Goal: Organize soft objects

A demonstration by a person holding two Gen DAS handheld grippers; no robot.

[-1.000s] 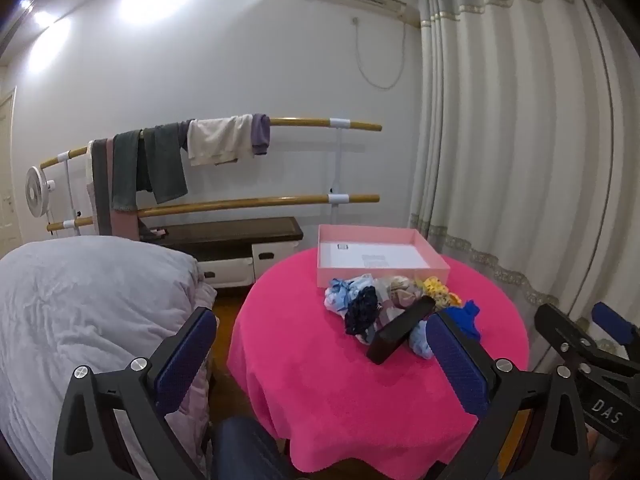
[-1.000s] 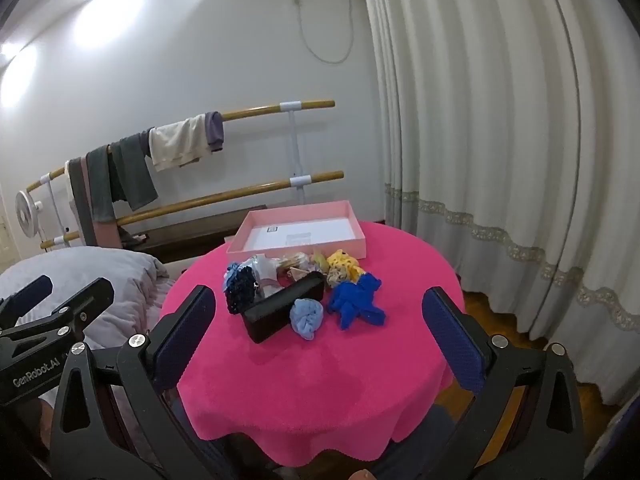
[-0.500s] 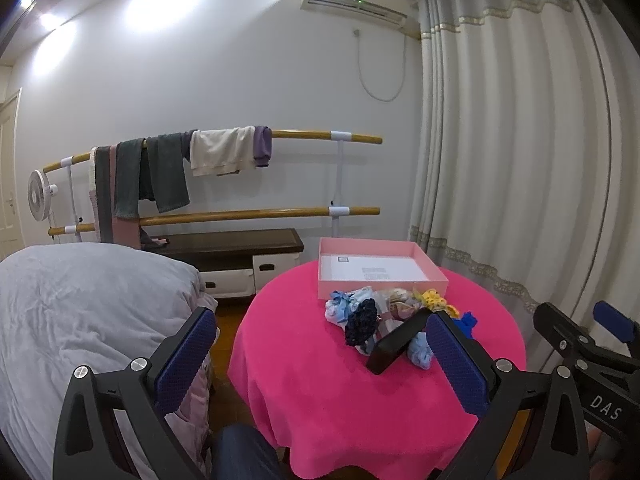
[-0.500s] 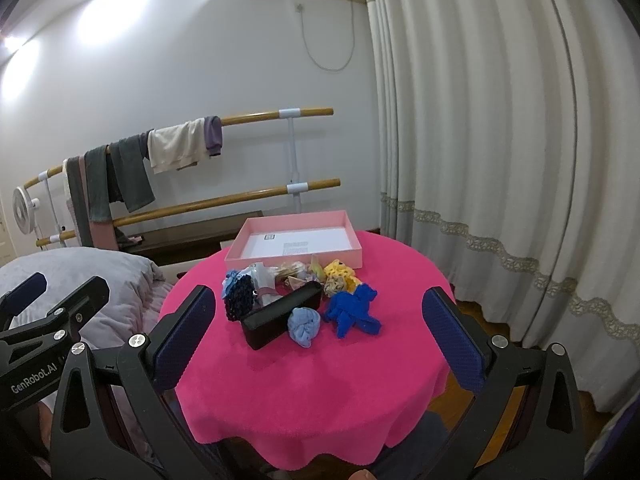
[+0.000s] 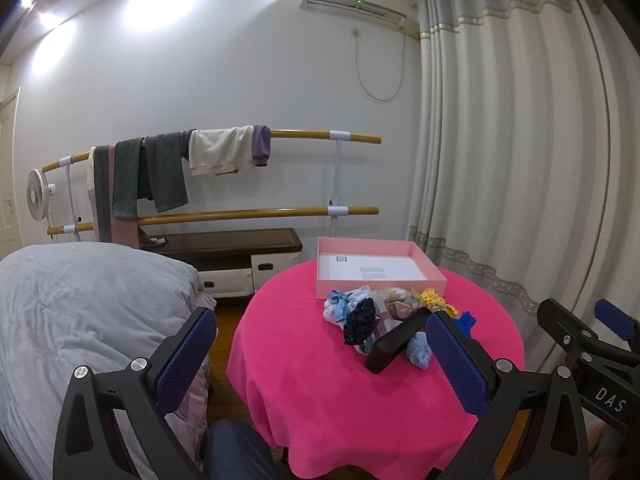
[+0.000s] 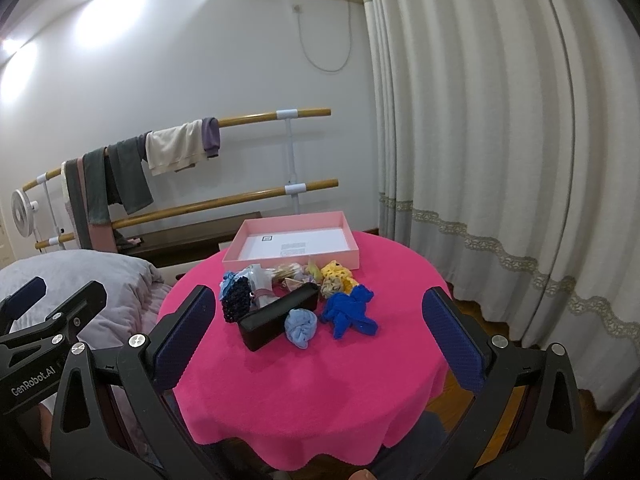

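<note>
Both the left gripper (image 5: 320, 354) and right gripper (image 6: 320, 326) hang wide open, holding nothing, well short of the sock pile (image 6: 296, 288), so grabbing blind could easily snag the black case (image 6: 278, 316) or drag two socks together instead of one.

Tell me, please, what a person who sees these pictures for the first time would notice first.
The eye falls first on the round table under its bright pink cloth, in the middle of the room. On it a heap of small soft things, among them a blue one and a yellow one, lies around a black box, in front of an open pink tray. Both grippers, left and right, hang open before the table.
</note>
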